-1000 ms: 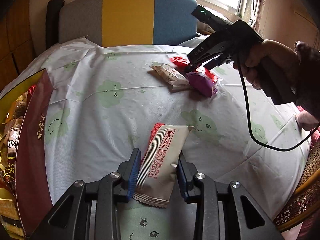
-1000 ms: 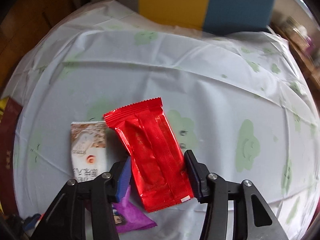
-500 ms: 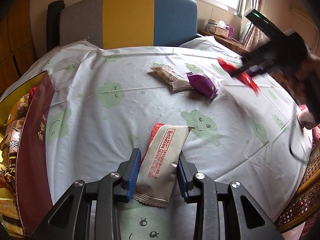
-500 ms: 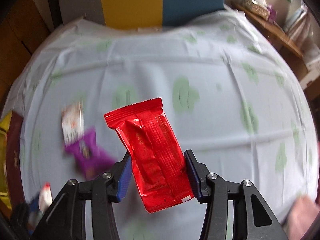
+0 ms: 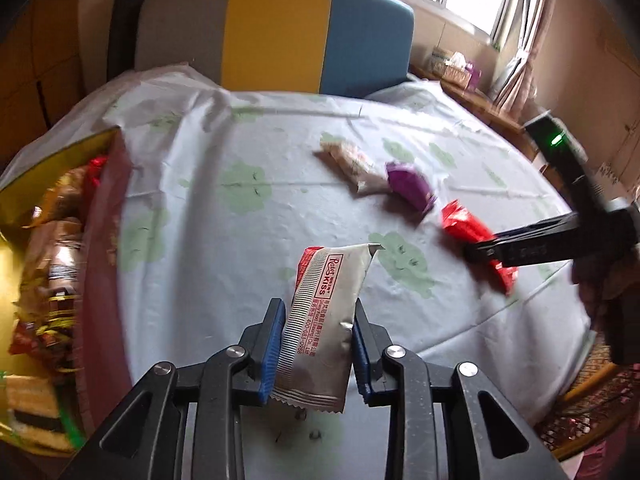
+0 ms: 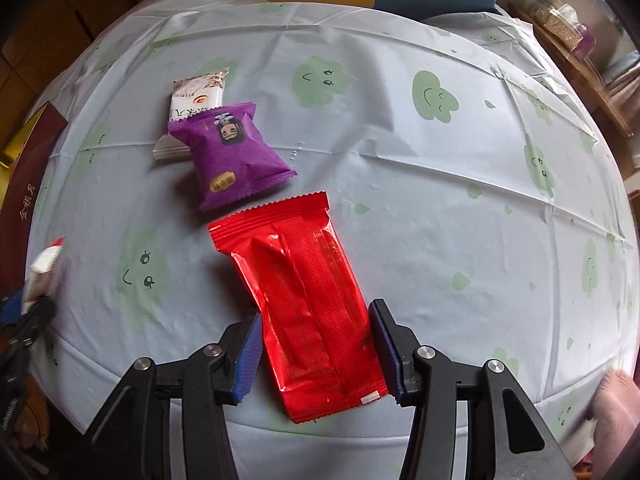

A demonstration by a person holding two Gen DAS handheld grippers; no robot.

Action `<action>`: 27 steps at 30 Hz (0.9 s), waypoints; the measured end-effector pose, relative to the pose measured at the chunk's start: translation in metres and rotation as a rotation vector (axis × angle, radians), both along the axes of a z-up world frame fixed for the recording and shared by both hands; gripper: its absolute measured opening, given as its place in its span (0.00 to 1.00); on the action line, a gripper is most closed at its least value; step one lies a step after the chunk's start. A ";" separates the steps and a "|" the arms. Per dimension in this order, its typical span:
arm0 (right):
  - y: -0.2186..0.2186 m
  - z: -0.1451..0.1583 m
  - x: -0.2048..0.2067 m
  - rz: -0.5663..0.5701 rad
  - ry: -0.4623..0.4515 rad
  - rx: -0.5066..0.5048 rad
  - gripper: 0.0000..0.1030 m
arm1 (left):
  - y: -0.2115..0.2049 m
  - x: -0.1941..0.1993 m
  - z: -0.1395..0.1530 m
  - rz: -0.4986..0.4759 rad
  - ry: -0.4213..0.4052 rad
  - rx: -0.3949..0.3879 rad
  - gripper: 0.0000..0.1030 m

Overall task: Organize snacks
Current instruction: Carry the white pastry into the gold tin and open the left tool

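Observation:
My left gripper [image 5: 316, 312] is shut on a silver-white snack packet [image 5: 332, 276] with red print, held tilted just above the tablecloth. That packet [image 6: 44, 264] also shows at the left edge of the right wrist view. My right gripper [image 6: 316, 316] is shut on a red foil packet [image 6: 300, 280], low over the cloth. From the left wrist view the red packet [image 5: 464, 224] and the right gripper [image 5: 476, 254] hang at the right. A purple packet [image 6: 232, 156] lies overlapping a beige packet [image 6: 198, 96] beyond the red one.
An open maroon and gold box [image 5: 108, 240] full of wrapped snacks stands at the table's left edge. A chair [image 5: 276, 40] with a grey, yellow and blue back is behind the round table [image 6: 440, 200]. A wicker seat [image 5: 592, 412] is at the near right.
My right gripper carried the red packet away from the purple and beige packets toward the near right. My left gripper's jaws closed on the silver-white packet and lifted it a little.

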State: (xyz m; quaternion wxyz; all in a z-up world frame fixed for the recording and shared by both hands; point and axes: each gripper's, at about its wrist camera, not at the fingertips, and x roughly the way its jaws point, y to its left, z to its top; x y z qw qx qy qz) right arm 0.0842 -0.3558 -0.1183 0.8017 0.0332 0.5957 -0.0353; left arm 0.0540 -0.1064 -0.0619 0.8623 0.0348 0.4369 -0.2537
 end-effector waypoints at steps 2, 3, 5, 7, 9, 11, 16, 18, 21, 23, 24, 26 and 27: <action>0.001 0.000 0.002 0.007 -0.004 -0.012 0.50 | 0.011 -0.004 0.013 0.013 -0.022 -0.022 0.30; 0.002 0.001 0.000 0.013 -0.006 -0.020 0.50 | 0.018 -0.005 0.020 0.024 -0.028 -0.038 0.30; 0.004 -0.001 -0.002 0.018 -0.009 -0.030 0.50 | 0.034 -0.004 0.032 0.059 -0.035 -0.064 0.30; 0.004 -0.001 -0.002 0.021 -0.012 -0.036 0.50 | 0.056 0.002 0.044 0.120 -0.034 -0.090 0.30; 0.005 -0.001 -0.004 0.024 -0.014 -0.044 0.50 | 0.080 0.011 0.054 0.186 -0.025 -0.109 0.30; 0.007 -0.001 -0.004 0.028 -0.016 -0.053 0.50 | 0.106 0.023 0.061 0.257 -0.011 -0.126 0.30; 0.007 -0.001 -0.003 0.032 -0.015 -0.055 0.50 | 0.181 0.064 0.063 0.445 0.048 -0.152 0.30; 0.006 -0.001 -0.002 0.033 -0.014 -0.054 0.50 | 0.202 0.080 0.060 0.494 0.061 -0.139 0.30; 0.006 -0.001 -0.002 0.034 -0.014 -0.055 0.50 | 0.225 0.108 0.050 0.540 0.093 -0.113 0.30; 0.006 0.000 -0.002 0.035 -0.014 -0.055 0.50 | 0.233 0.125 0.042 0.572 0.126 -0.099 0.30; 0.006 0.000 -0.002 0.036 -0.014 -0.054 0.50 | 0.235 0.134 0.037 0.569 0.141 -0.094 0.30; 0.005 -0.001 -0.001 0.035 -0.014 -0.050 0.50 | 0.238 0.148 0.028 0.591 0.160 -0.074 0.31; 0.004 0.000 -0.001 0.035 -0.014 -0.049 0.50 | 0.240 0.157 0.024 0.599 0.175 -0.069 0.31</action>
